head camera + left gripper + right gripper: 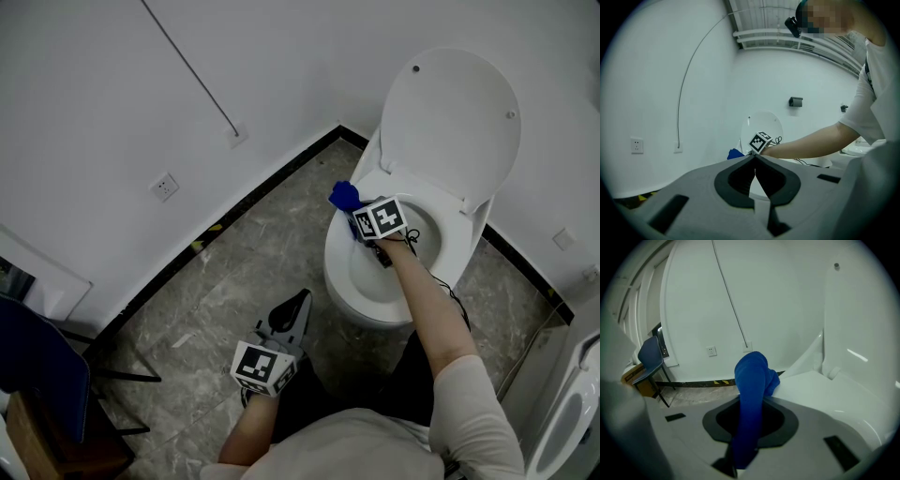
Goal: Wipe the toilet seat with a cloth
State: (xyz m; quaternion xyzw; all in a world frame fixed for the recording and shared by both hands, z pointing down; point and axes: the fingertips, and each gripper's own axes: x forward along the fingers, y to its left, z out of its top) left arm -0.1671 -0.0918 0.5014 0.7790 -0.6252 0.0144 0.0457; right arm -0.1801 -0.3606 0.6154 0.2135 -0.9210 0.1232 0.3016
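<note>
left tongs: nearest you, low over the floor and well apart from the toilet. Tips pressed together with nothing between them, so you've got 1 spare tool doing nothing.

right tongs: reached out over the bowl, pinching the cloth. A long strip of it runs back through the jaws.

cloth, where: its bunched end pokes out past the tips at the left rear of the toilet seat. It looks to be touching the rim there.

cloth, handling: my read is soft, light and floppy. It'll fold and drag rather than push, so keep a short wad out front. Take hold across the thick bunched middle, not a loose corner, or it'll slip out mid-wipe.

seat, handling: hard and glossy, probably slick. I'd guess light pressure is plenty.

lid: up, behind the seat.

count: 2 tongs, 1 cloth, 1 seat, 1 lid. Further off there's 1 wall socket and 1 chair.
</note>
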